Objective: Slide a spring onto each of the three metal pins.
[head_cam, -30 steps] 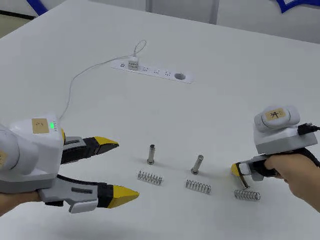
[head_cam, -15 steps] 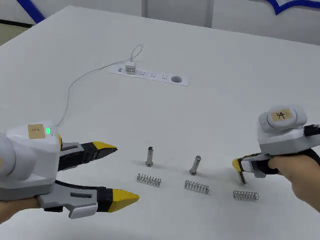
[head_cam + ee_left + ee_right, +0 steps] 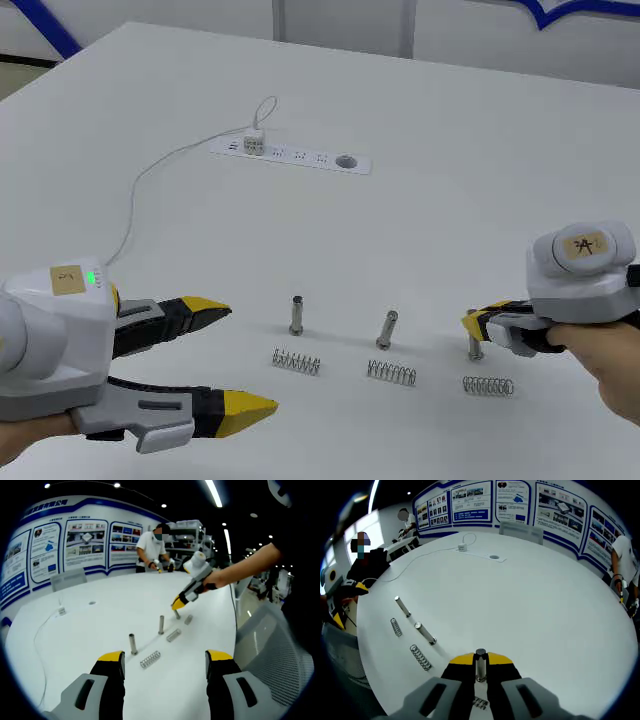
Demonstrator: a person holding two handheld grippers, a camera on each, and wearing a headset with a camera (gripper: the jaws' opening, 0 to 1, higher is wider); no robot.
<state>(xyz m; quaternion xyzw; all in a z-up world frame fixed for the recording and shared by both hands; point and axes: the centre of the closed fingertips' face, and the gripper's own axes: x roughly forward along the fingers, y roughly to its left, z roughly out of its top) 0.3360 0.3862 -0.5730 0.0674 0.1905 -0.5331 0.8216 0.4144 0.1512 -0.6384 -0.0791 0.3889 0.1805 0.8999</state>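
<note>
altogether three pins, three springs

A company lab or showroom: blue-trimmed display boards line the far wall, strip lights glow above a broad white worktable, and a person stands near metal shelving.

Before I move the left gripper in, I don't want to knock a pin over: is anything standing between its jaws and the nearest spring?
Nothing visible does. The left gripper is open, with bare table between it and the nearest spring. The leftmost pin stands upright just beside that spring, off the straight line.
</note>
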